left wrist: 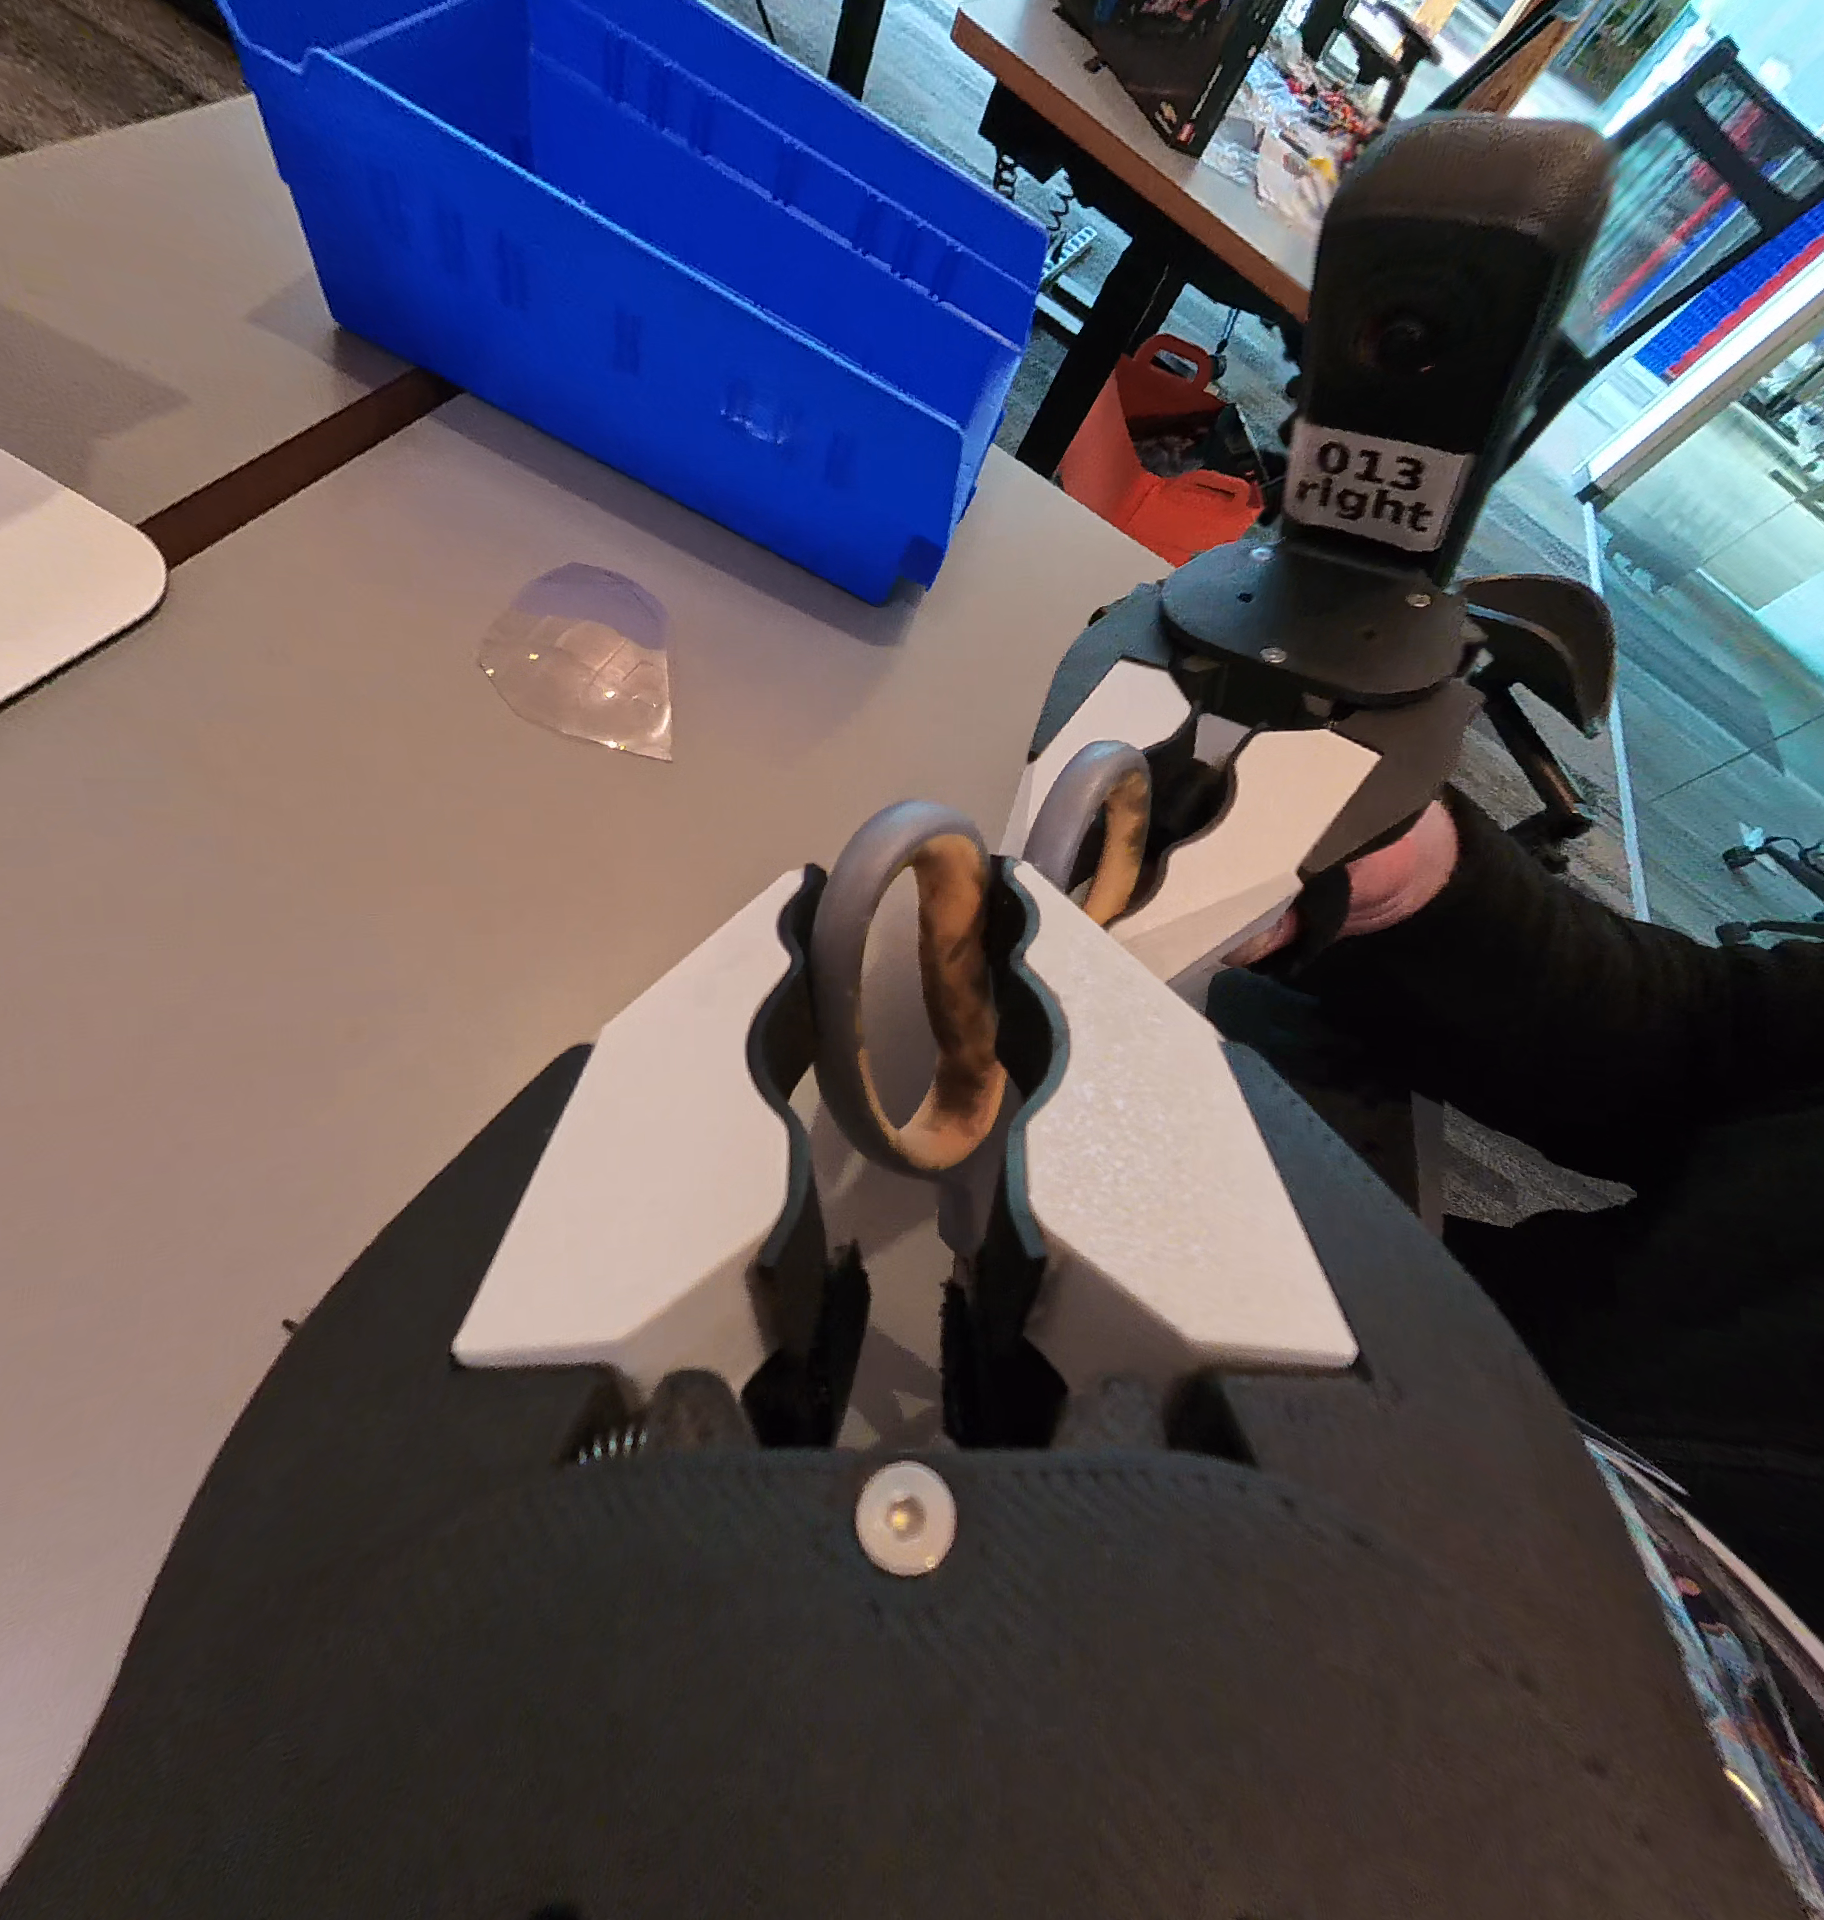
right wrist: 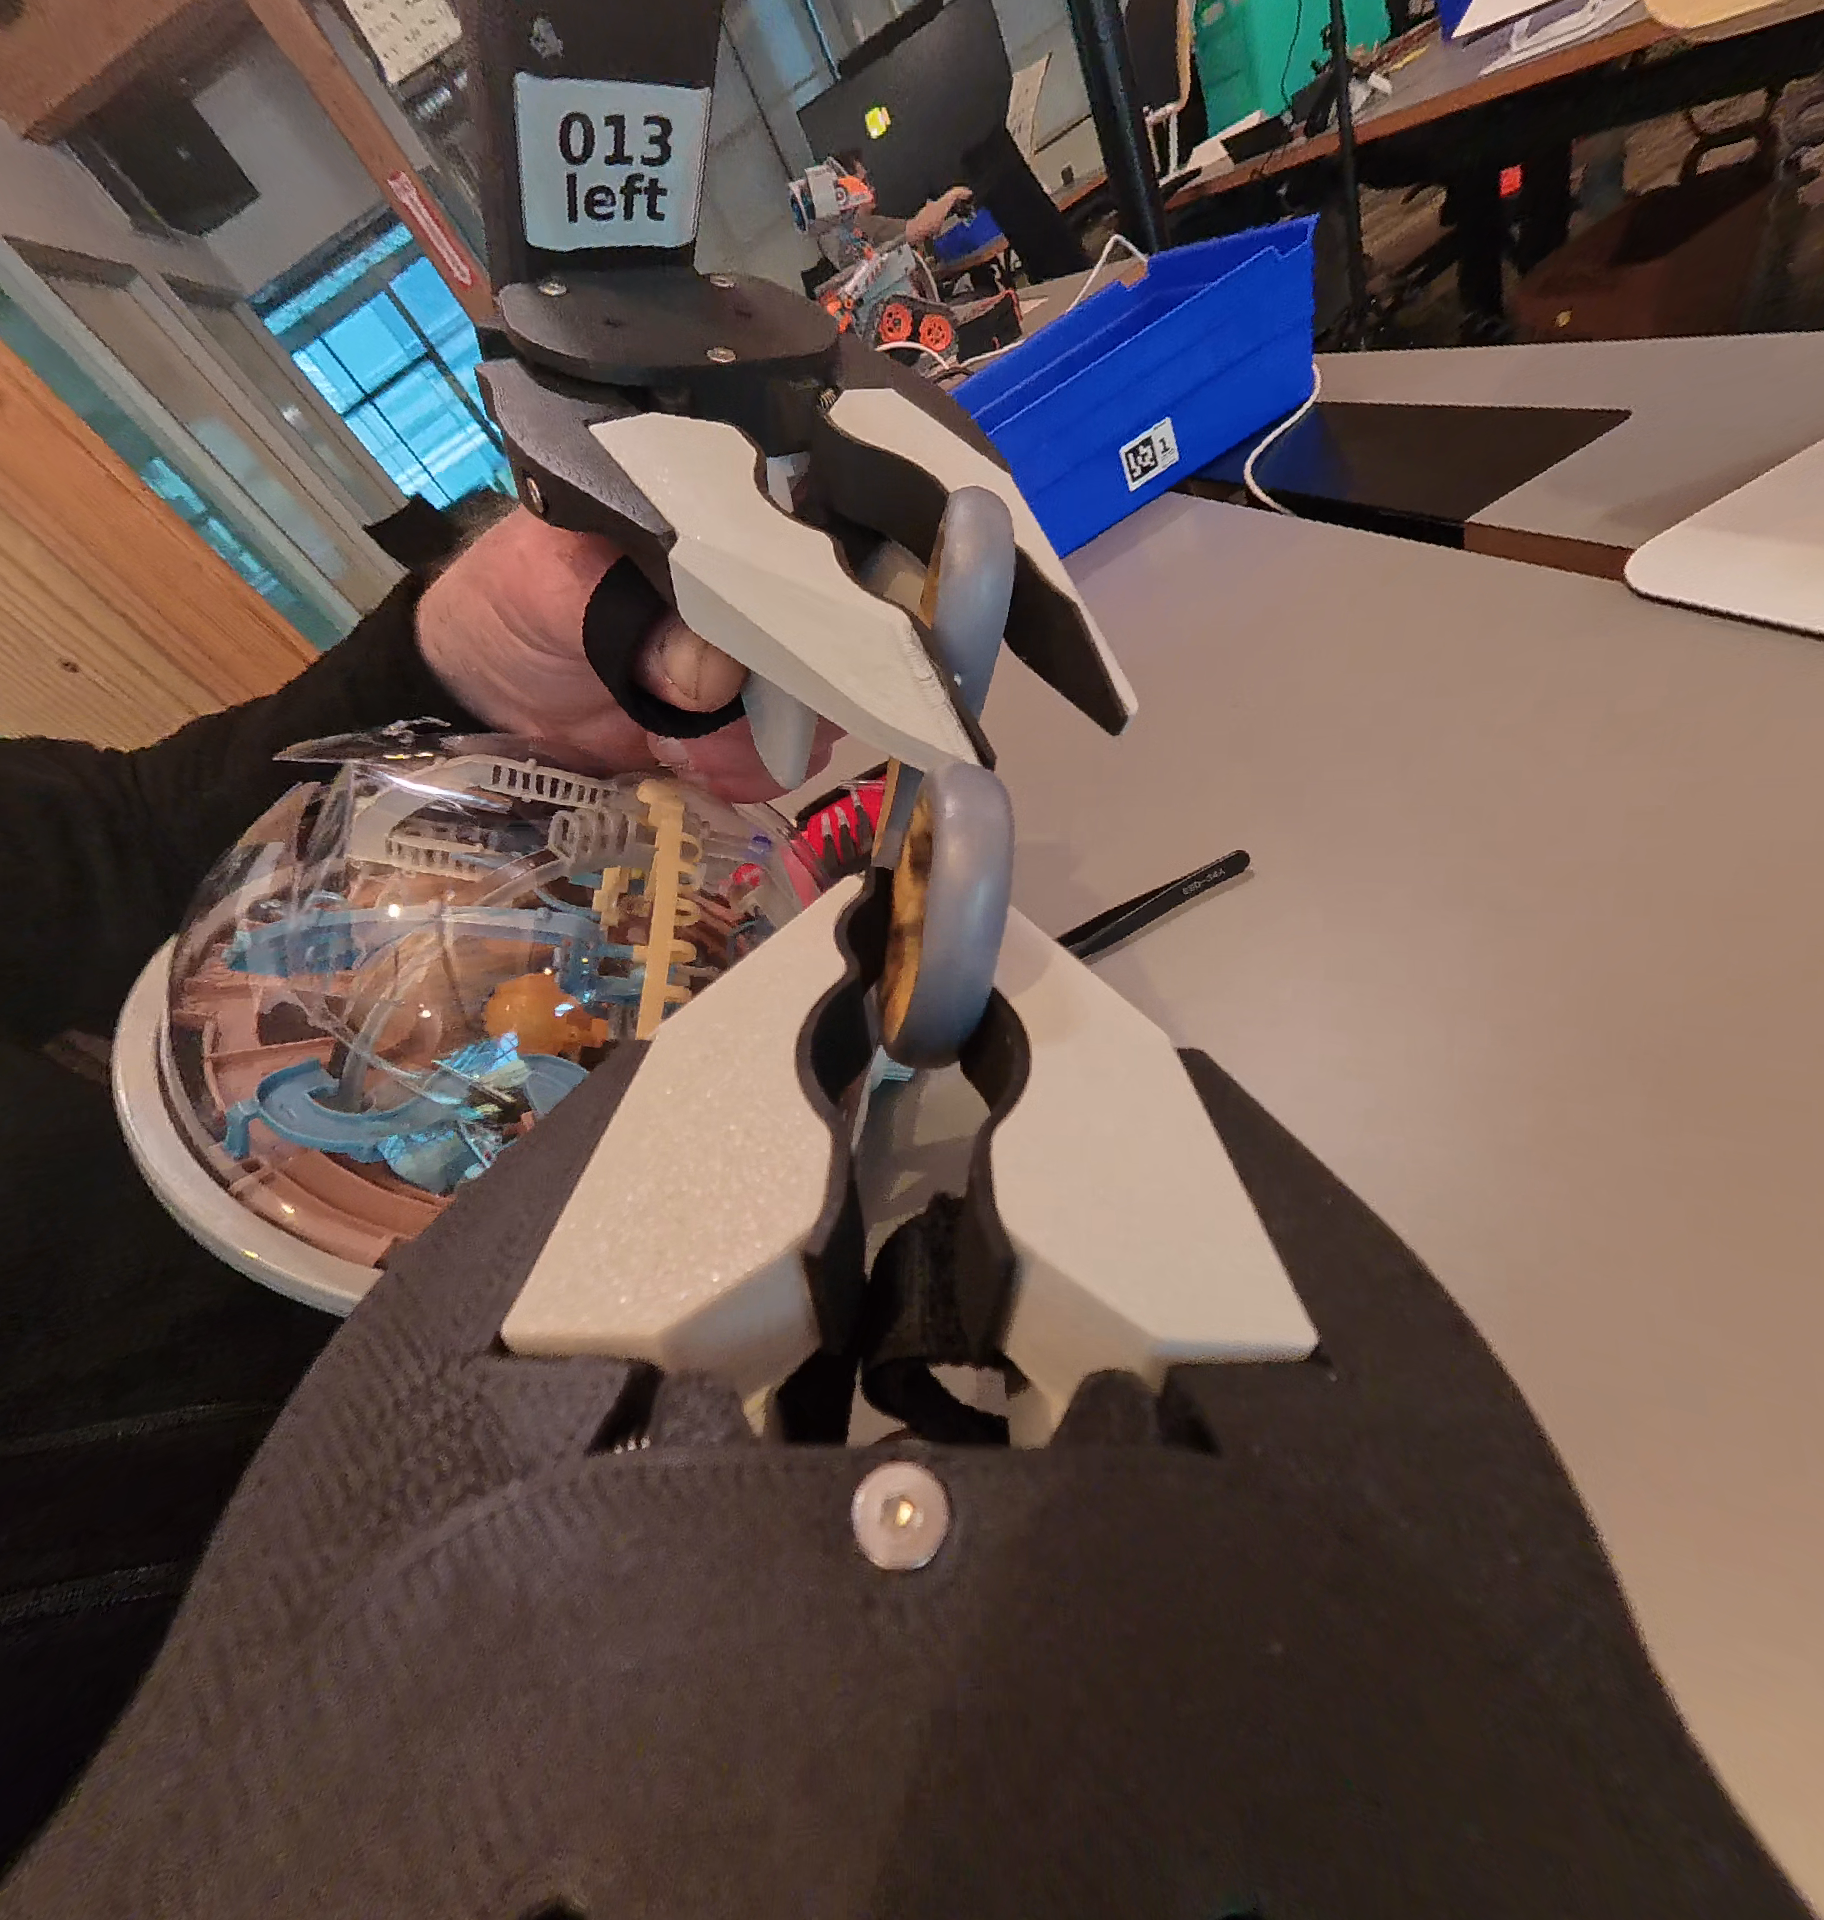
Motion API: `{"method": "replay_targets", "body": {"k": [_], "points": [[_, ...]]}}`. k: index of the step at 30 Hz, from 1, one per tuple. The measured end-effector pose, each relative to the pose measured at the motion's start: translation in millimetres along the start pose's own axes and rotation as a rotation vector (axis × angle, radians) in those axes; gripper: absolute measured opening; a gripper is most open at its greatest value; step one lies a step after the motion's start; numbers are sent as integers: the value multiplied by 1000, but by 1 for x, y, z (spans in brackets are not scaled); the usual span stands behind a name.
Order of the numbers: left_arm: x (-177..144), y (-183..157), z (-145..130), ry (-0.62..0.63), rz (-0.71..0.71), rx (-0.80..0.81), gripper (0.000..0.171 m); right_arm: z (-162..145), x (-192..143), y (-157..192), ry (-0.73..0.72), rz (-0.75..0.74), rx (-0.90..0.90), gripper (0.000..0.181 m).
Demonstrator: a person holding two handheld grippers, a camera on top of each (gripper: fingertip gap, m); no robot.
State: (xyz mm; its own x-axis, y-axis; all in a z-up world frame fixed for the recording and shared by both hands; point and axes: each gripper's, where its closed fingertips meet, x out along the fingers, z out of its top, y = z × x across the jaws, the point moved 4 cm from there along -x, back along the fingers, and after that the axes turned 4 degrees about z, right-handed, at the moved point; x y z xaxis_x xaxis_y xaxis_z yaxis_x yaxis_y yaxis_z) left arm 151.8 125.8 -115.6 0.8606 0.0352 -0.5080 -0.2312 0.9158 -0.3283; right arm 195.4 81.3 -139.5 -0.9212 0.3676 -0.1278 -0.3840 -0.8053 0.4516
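Observation:
A pair of scissors with two grey handle loops lined in tan is held between both grippers above the grey table. My left gripper is shut on one loop. My right gripper is shut on the other loop. In the left wrist view the right gripper shows just beyond, on its loop. In the right wrist view the left gripper shows above, on its loop. The blades are hidden. A clear dome with a ball maze inside sits just below left.
A blue bin stands at the table's far side and also shows in the right wrist view. A cut piece of clear plastic lies before it. Black tweezers lie on the table. A white board lies at the left. Only a small space, under 4 cm, lies between the two pairs of fingers. The cut piece of clear plastic is about equally far from each gripper, around 25 centimeters.

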Motion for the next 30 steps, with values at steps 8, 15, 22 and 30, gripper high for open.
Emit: {"method": "replay_targets", "body": {"k": [8,15,22,30], "points": [[11,24,-6,35,30,-156,31,-2,12,-18,57,-31,53,9],[16,42,-8,-8,31,-277,32,-2,23,-33,94,-13,97,12],[16,28,-7,-87,-28,-263,27,2,9,-27,57,55,75,17],[13,-5,24,-134,-58,-76,25,16,-15,-10,-21,47,21,14]]}}
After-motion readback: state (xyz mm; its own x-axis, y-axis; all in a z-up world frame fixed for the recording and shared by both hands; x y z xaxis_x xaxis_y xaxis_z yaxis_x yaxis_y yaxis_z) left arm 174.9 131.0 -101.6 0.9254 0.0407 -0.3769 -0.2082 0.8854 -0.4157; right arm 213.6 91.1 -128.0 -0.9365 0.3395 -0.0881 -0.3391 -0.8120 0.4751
